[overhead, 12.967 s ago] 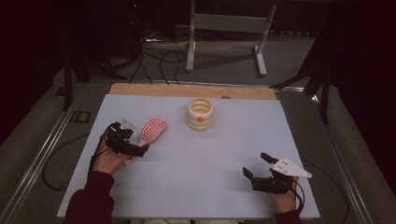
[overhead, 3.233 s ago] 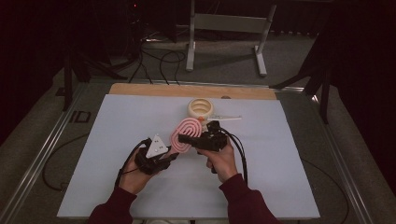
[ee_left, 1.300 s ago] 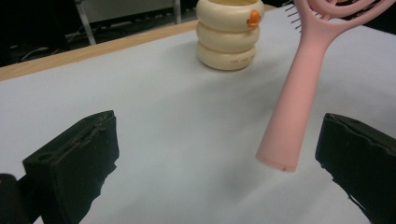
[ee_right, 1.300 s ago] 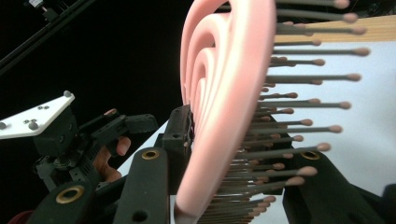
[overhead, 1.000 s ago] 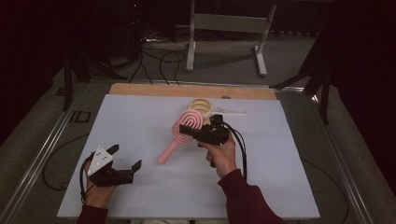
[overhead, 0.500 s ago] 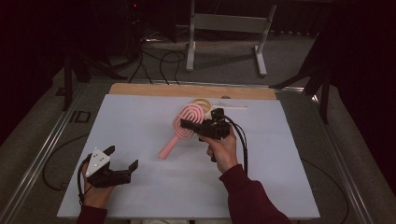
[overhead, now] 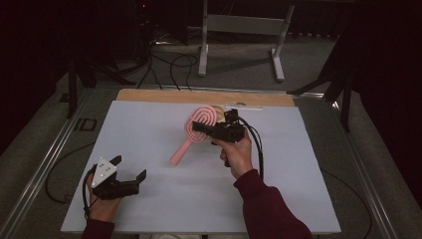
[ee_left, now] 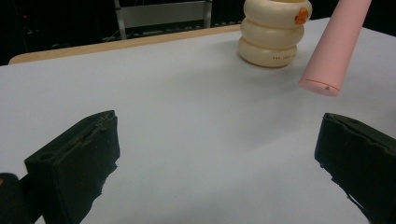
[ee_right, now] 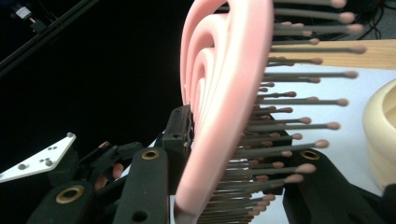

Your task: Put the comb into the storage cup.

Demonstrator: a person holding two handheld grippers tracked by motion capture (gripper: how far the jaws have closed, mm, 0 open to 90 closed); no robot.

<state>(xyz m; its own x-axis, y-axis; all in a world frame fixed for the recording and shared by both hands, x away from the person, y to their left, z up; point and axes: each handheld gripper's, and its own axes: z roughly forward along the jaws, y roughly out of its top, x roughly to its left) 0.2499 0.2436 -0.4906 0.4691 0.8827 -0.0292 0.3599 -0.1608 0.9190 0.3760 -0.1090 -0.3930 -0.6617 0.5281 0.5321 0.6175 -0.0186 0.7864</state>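
A pink hairbrush [overhead: 199,125] with a spiral head and brown-tipped bristles hung tilted near the bench's far edge. The right claw [overhead: 199,126] clenched its head. The left claw [overhead: 130,168] gaped, released.

**Pink hairbrush held tilted above the table**

A pink hairbrush [overhead: 199,124] with an oval, ridged head and grey, pink-tipped bristles [ee_right: 289,126] is carried clear of the table. It is clamped at the head. The head is raised toward the far edge, near the middle, and the round handle [ee_left: 334,44] slopes down toward the near left corner.
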